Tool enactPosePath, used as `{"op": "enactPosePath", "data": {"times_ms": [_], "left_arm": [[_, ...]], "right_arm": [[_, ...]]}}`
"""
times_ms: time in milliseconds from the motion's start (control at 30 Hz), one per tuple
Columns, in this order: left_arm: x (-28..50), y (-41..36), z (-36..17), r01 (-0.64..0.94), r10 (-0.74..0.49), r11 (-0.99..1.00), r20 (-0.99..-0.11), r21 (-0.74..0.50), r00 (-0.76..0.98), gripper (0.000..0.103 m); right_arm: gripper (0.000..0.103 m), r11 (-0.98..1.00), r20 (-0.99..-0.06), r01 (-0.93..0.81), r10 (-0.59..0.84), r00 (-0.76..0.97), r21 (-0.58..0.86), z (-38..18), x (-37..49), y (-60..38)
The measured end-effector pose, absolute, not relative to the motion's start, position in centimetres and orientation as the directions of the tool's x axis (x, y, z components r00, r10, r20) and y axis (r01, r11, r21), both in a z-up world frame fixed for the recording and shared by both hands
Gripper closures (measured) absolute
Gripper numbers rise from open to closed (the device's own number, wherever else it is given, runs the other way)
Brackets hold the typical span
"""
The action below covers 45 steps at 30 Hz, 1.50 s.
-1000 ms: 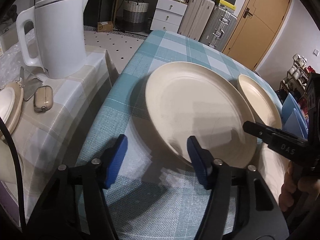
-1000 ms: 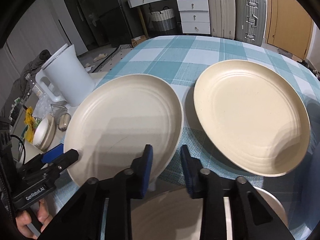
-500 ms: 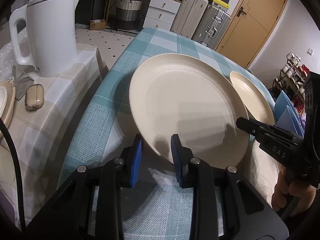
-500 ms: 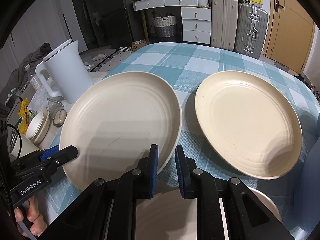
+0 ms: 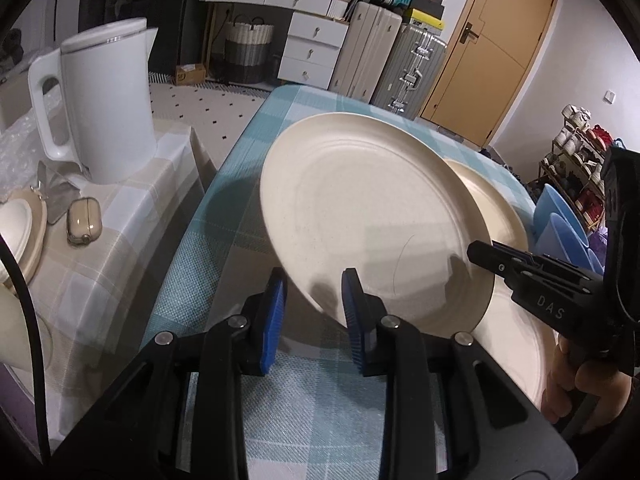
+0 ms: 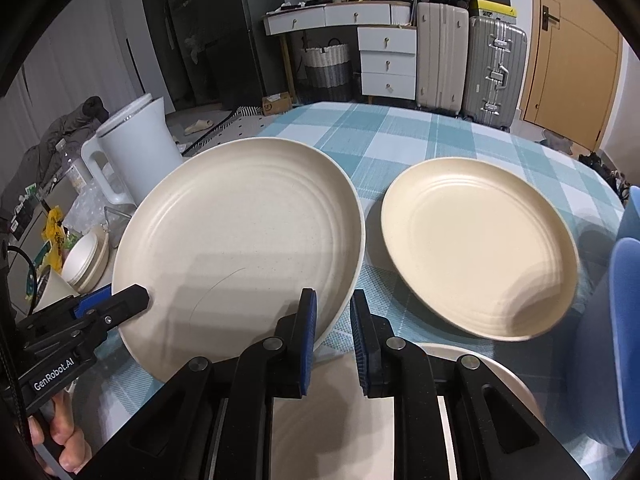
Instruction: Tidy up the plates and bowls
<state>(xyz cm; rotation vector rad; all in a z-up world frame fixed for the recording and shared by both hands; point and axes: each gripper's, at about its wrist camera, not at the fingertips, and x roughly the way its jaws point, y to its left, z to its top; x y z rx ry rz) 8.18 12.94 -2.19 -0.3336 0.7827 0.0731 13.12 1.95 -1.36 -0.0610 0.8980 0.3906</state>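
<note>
On the counter (image 6: 400, 140) with the blue checked cloth, the layout runs from left to right as follows. Compared with the frame a second earlier, the left cream plate (image 5: 372, 216) no longer lies flat: its near edge is raised and a shadow shows on the cloth beneath it. The left claw (image 5: 312, 308), which stood wide open around the rim a second ago, has just been closing and is now clenched on the near-left rim of that plate, blue pads on either side of the edge. The right claw (image 6: 333, 332), already narrow a second earlier, is clenched on the near-right rim of the same plate; each claw is visible in the other wrist view, with part of a hand (image 6: 60, 444) on its handle. To the left, past the counter edge, a white kettle (image 5: 104, 104) stands on a lower side table (image 5: 120, 216), apart from the plate. To the right, the second cream plate (image 6: 476, 244) lies flat on the cloth just beside the raised plate; in the left wrist view the raised plate partly hides it. Blue bowls (image 6: 624, 320) stand at the far right edge. A pale dish (image 6: 500, 376) lies directly below the right claw. Beyond both plates the cloth is open toward the far edge.
</note>
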Motion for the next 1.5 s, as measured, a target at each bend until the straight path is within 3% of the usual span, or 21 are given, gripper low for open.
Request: {"op": "enactPosePath", "data": {"times_ms": [667,1500], "left_arm": [[4.7,6.7,3.7,-0.056,-0.09,0.98,-0.677,-0.191,0.731,0.078],[3.2,-1.3,3.5,0.129,-0.157,0.987,-0.744,-0.095,0.65,0.078]], "right_arm": [[0.085,0.96,-0.751,-0.256,0.252,0.611,0.114,2.8,7.9,-2.8],[0.085,0.984,-0.77,-0.118,0.176,0.613,0.131,2.8,1.4,-8.9]]}}
